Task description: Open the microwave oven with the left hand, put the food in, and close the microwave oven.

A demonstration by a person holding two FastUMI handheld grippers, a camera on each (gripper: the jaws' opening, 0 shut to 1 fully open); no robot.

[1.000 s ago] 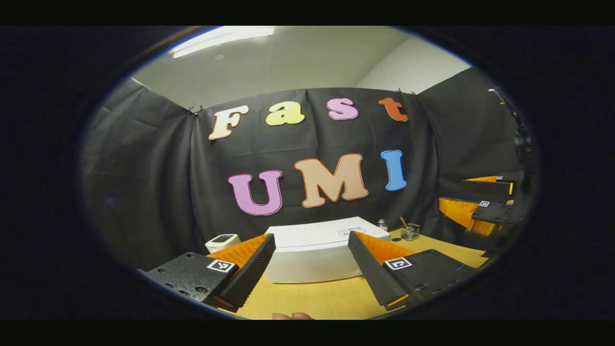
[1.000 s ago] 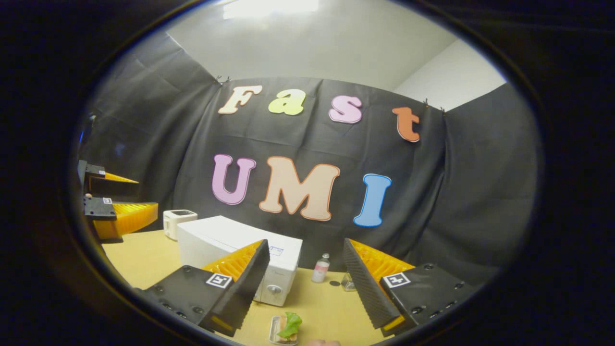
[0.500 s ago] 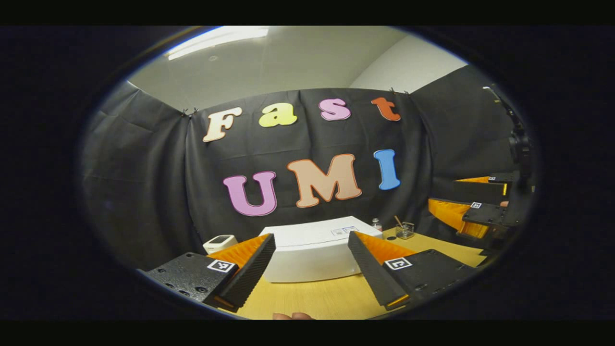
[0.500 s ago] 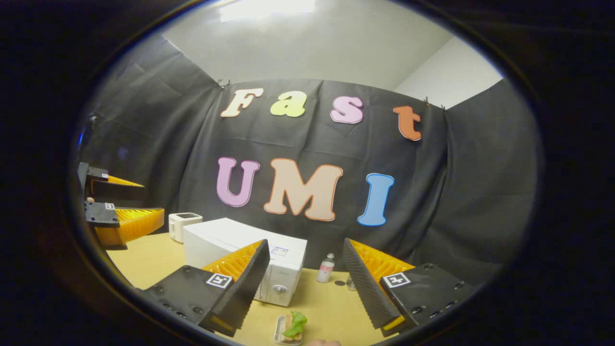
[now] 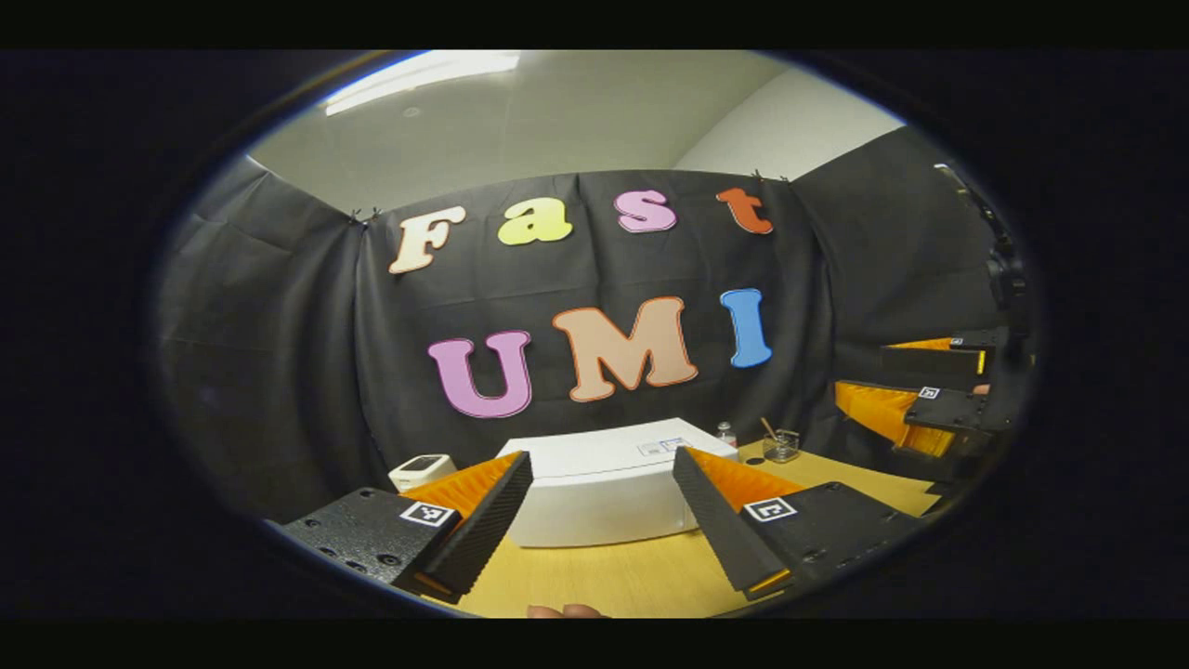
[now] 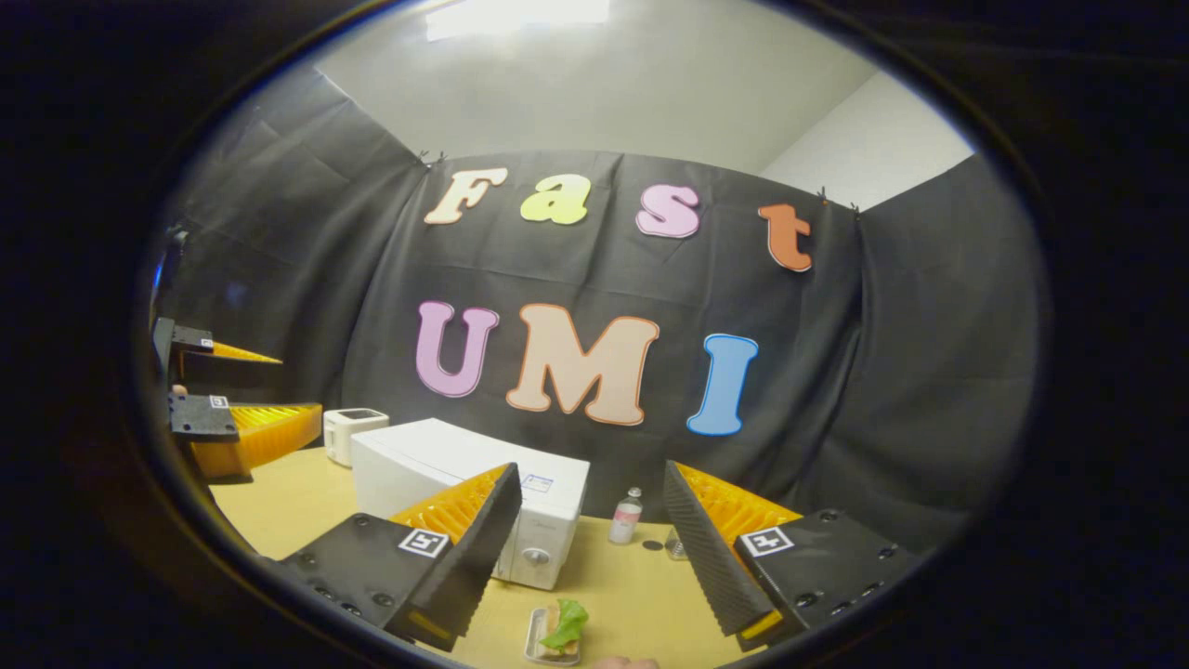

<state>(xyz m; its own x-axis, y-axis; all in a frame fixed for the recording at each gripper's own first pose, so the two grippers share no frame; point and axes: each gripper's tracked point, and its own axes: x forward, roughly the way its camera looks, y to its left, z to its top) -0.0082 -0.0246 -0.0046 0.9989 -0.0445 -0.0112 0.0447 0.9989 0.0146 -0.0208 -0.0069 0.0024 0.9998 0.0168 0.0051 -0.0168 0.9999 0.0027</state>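
Note:
A white microwave oven (image 5: 604,488) stands with its door closed on the wooden table (image 5: 613,576), straight ahead of my left gripper (image 5: 602,520), which is open and holds nothing. In the right gripper view the microwave (image 6: 446,483) sits left of centre with its knobs facing me. The food, a sandwich with a green lettuce leaf on a small metal tray (image 6: 557,634), lies on the table in front of it, between the fingers of my right gripper (image 6: 590,557), which is open and above it. The right gripper (image 5: 929,395) also appears at the far right of the left gripper view.
A small white appliance (image 5: 423,469) stands left of the microwave. A small bottle (image 6: 625,517) and a glass jar (image 5: 778,446) stand to its right near the cloth wall. The left gripper (image 6: 223,409) hangs at the left edge of the right gripper view.
Both views drift slightly. In the right gripper view the microwave and the food tray shift a little to the right; both grippers stay open.

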